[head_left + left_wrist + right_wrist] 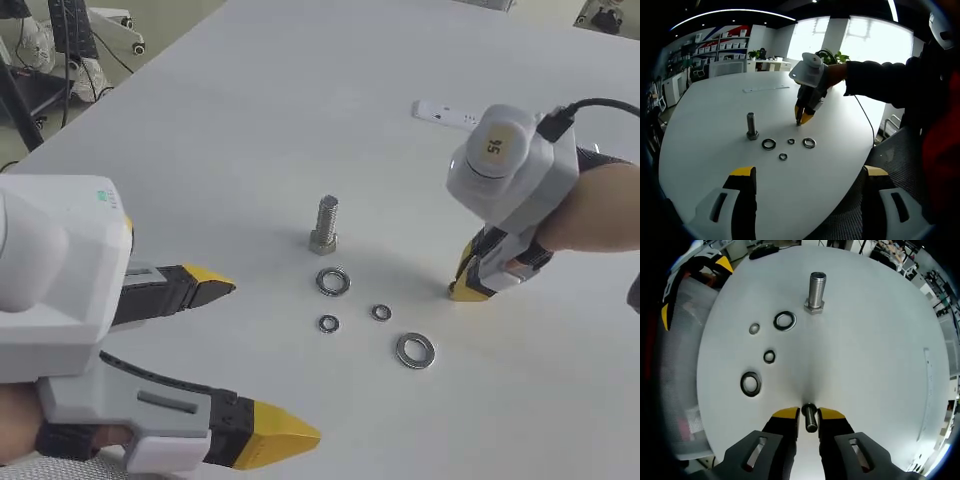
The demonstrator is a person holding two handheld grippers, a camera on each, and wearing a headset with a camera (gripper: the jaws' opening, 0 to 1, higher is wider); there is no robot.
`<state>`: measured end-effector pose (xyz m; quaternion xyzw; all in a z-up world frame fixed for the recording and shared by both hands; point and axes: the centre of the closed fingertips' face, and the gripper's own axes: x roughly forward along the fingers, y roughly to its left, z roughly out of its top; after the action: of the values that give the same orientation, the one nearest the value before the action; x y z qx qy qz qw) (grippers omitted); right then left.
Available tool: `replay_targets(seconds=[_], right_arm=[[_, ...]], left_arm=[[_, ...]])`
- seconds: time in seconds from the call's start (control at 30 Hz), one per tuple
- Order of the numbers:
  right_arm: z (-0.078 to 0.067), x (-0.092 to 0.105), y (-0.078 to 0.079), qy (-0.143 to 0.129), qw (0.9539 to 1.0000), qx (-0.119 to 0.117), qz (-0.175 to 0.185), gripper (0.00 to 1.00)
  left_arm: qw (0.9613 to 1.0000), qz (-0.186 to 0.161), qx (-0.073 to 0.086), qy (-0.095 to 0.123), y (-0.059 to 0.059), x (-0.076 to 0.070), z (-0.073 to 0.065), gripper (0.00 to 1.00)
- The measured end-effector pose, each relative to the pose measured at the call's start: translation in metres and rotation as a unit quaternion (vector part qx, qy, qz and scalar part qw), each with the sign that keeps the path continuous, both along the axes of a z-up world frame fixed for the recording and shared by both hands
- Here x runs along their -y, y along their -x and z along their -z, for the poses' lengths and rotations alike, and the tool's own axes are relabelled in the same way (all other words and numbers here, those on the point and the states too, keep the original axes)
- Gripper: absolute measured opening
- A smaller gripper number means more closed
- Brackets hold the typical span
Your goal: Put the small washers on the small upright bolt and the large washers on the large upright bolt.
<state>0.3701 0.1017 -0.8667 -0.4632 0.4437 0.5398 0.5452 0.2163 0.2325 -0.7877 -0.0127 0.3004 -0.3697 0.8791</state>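
Gripping a small bolt (809,419) of threaded steel, seemingly upright, the right gripper (808,415) closes its yellow-tipped fingers on it against the smooth white bench (300,100). The left gripper (268,360) gapes wide at the near edge. Flat metal rings, two large washers (333,282) and two small washers (328,323), lie loose mid-bench just beside the hex-headed large bolt (325,224).

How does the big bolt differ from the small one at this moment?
The large silver threaded bolt stands free on the white table; the small dark metal bolt is clamped in the right claw. The large one is far thicker. Both are metal.
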Motion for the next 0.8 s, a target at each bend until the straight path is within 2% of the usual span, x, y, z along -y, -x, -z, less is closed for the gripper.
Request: replay_targets(seconds=[0.33, 0.8], right_arm=[[-0.005, 0.001, 0.0, -0.004, 1.0, 0.003, 0.002, 0.2], [-0.022, -0.003, -0.002, -0.023, 0.9996, 0.011, 0.007, 0.25]], left_arm=[[1.0, 0.0, 0.001, 0.0, 0.0, -0.001, -0.001, 0.87], [1.0, 0.002, 0.001, -0.001, 0.0, 0.0, -0.002, 0.87]])
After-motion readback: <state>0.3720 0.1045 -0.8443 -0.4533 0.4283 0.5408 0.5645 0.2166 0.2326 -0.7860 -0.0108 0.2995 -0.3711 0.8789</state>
